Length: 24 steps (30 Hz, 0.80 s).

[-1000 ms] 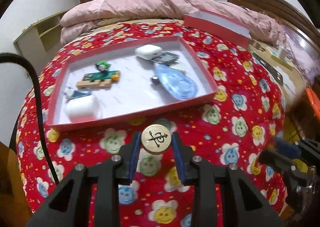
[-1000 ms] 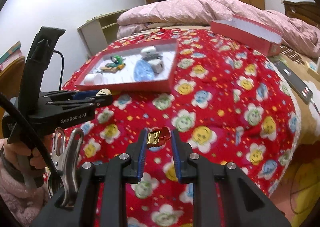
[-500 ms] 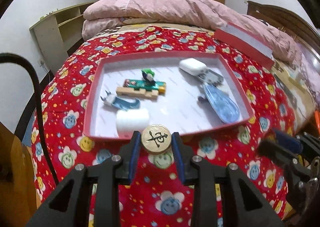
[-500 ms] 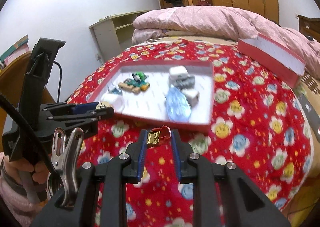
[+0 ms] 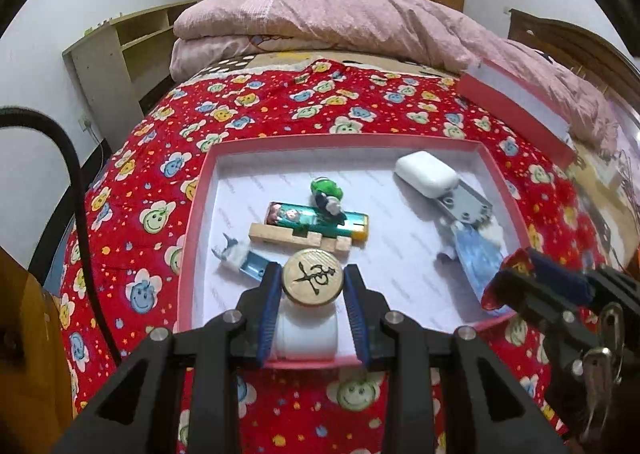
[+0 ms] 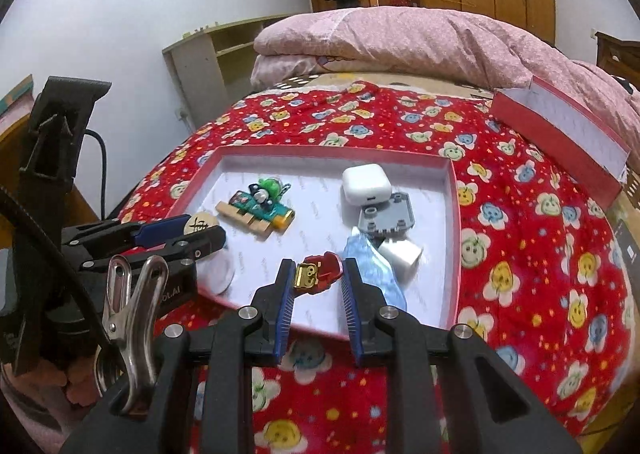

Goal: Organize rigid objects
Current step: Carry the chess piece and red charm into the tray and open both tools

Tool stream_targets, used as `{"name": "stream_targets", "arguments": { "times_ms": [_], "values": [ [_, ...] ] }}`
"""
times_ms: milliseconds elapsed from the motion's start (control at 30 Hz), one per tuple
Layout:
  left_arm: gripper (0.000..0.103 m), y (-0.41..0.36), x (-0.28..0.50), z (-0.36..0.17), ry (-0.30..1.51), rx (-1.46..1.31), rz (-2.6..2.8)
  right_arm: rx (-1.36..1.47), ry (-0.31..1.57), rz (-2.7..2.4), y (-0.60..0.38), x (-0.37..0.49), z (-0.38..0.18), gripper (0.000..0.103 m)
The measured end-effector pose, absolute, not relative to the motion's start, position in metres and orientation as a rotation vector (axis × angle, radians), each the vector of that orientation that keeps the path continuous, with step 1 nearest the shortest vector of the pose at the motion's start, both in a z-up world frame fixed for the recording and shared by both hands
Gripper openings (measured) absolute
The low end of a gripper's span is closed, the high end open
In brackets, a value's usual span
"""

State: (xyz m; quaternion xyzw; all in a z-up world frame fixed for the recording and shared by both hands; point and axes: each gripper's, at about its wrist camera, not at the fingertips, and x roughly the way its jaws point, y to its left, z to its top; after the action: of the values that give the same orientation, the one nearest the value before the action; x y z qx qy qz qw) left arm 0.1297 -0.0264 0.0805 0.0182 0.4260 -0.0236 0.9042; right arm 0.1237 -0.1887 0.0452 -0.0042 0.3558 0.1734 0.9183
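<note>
In my left gripper point(image 5: 312, 282) I hold a round wooden chess piece point(image 5: 313, 277), pressed between the two blue pads with its inked face up. In my right gripper point(image 6: 316, 278) I hold a small red and gold figure point(image 6: 319, 273), the jaws narrow around it. Both grippers hang over the near edge of the red tray point(image 5: 192, 214) on the flowered blanket point(image 5: 140, 158).

Just under my left fingers there is a white cylinder point(image 5: 306, 336) by the near wall of the tray. A little ahead lie a wooden block point(image 5: 298, 238) and a green lighter point(image 5: 316, 219), touching each other, with a small green toy point(image 5: 326, 190) behind them. Ahead of my right gripper are a blue transparent case point(image 6: 372, 268), a white charger cube point(image 6: 400, 254), a grey plate point(image 6: 386, 216) and, further, a white earbud case point(image 6: 366, 184). Far to the right, the tray's lid point(image 6: 560, 130) leans on the pink duvet point(image 6: 400, 42).

I judge the step is bringing both pieces into the tray. Next I need a bare white place for each one, then to lower and open, without striking the things already inside.
</note>
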Motion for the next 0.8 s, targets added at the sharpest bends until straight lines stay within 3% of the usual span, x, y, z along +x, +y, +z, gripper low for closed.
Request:
{"name": "stream_targets", "arguments": {
  "times_ms": [433, 500, 567, 600, 800],
  "values": [
    [0.033, -0.020, 0.149, 0.066, 0.906, 0.016, -0.044, -0.035, 0.734, 0.315, -0.183, 0.147, 0.037, 0.025],
    [0.036, -0.021, 0.149, 0.067, 0.900, 0.022, -0.044, -0.031, 0.734, 0.314, -0.183, 0.149, 0.037, 0.028],
    [0.050, -0.021, 0.148, 0.069, 0.896, 0.029, -0.043, -0.029, 0.732, 0.316, -0.182, 0.148, 0.037, 0.036],
    [0.052, -0.021, 0.147, 0.070, 0.894, 0.030, -0.041, -0.031, 0.729, 0.316, -0.182, 0.148, 0.037, 0.039],
    [0.055, -0.019, 0.139, 0.076, 0.888, 0.031, -0.032, -0.037, 0.712, 0.324, -0.180, 0.138, 0.043, 0.042]
  ]
}}
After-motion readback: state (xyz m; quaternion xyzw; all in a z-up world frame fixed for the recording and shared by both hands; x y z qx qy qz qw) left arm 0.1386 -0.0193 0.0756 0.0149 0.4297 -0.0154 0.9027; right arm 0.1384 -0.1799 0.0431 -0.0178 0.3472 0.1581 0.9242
